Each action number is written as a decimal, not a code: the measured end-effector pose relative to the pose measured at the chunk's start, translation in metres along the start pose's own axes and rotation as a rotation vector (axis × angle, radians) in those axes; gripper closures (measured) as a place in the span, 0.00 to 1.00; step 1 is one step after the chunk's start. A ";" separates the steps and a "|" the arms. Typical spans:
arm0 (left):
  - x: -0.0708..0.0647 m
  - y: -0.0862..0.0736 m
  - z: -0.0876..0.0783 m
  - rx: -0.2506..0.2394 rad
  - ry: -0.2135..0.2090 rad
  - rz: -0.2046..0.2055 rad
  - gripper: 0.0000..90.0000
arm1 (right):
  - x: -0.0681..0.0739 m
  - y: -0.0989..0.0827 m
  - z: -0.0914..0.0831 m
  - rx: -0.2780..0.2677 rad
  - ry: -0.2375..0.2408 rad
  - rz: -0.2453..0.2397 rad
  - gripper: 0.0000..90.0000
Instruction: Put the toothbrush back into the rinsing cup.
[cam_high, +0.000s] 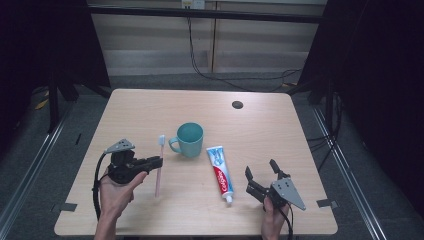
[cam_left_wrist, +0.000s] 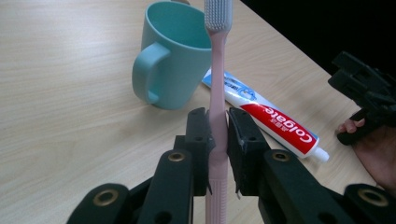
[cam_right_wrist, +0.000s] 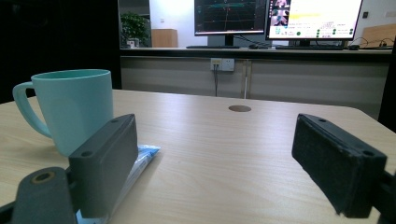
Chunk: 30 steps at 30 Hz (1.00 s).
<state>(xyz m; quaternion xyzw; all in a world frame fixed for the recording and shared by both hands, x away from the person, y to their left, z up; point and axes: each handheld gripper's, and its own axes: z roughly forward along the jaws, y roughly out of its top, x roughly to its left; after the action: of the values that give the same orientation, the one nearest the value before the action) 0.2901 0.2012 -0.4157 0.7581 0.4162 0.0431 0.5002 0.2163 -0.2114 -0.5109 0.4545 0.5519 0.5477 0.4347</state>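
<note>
Left gripper (cam_high: 159, 162) is clamped on the pink toothbrush (cam_high: 159, 170): in the left gripper view we see both black pads pressed flat against the handle (cam_left_wrist: 217, 140), with the white bristle head (cam_left_wrist: 218, 14) pointing away from the camera. From the high view we locate the toothbrush to the left of the teal mug (cam_high: 188, 140), its head close to the mug's handle and its shaft running back toward the person; whether its near end rests on the table (cam_high: 150, 110) we cannot tell. Right gripper (cam_high: 262, 175) sits low near the table's right front area, its jaws spread wide with nothing between them (the right gripper view confirms bare tabletop between the two pads). We note the toothpaste tube (cam_high: 220, 172) lying flat between the mug and the right gripper, cap end toward the person. Both grippers are held in the person's hands.
</note>
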 end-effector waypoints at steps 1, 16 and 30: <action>0.000 0.000 -0.001 -0.005 0.001 0.004 0.88 | 0.000 0.000 0.000 0.001 0.000 -0.001 0.15; -0.002 0.004 -0.013 -0.158 -0.008 0.044 0.88 | 0.000 0.000 0.000 0.000 -0.001 0.000 0.15; -0.009 0.014 -0.018 -0.268 0.038 0.126 0.88 | 0.000 0.000 0.000 0.002 -0.003 0.000 0.15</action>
<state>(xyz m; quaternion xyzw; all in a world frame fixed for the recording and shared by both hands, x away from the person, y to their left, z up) 0.2839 0.2057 -0.3929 0.7082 0.3675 0.1439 0.5854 0.2164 -0.2113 -0.5109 0.4556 0.5517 0.5464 0.4353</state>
